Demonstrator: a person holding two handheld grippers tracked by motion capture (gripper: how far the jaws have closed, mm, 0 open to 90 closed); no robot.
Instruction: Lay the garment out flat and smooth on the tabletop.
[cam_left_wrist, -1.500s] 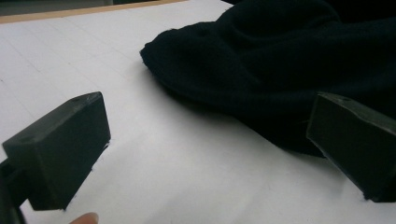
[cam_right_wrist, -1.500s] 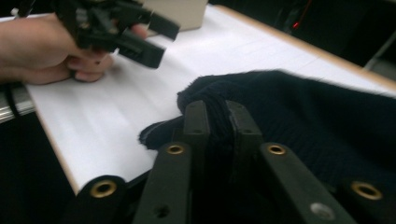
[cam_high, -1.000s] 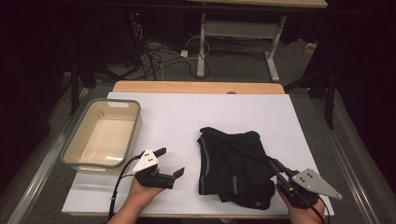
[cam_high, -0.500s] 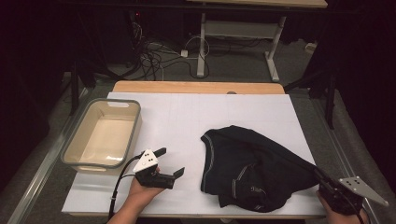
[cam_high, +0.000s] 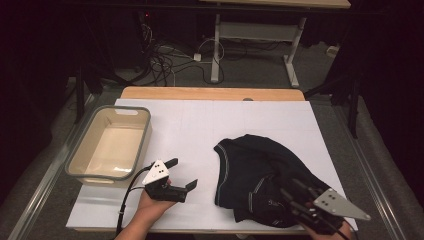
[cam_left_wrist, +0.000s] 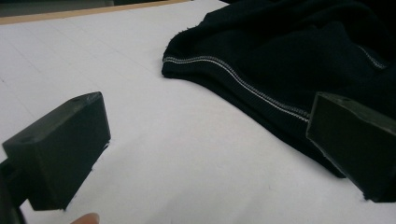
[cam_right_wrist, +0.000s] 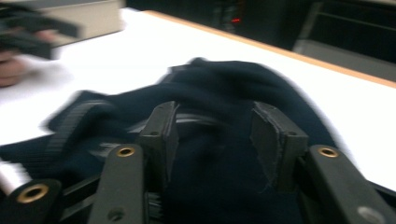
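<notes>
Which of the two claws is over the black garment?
The right claw, at the table's near right corner, is over the black garment. The left claw is over bare white table beside the grey-rimmed bin.

Black garment (cam_high: 260, 175), white stitching; beige bin (cam_high: 80, 172).

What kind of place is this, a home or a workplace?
Probably a lab or workshop set up for recording. A white-covered table holds a black garment and a plastic tub, with tangled cables on the floor behind it and dark surroundings.
</notes>
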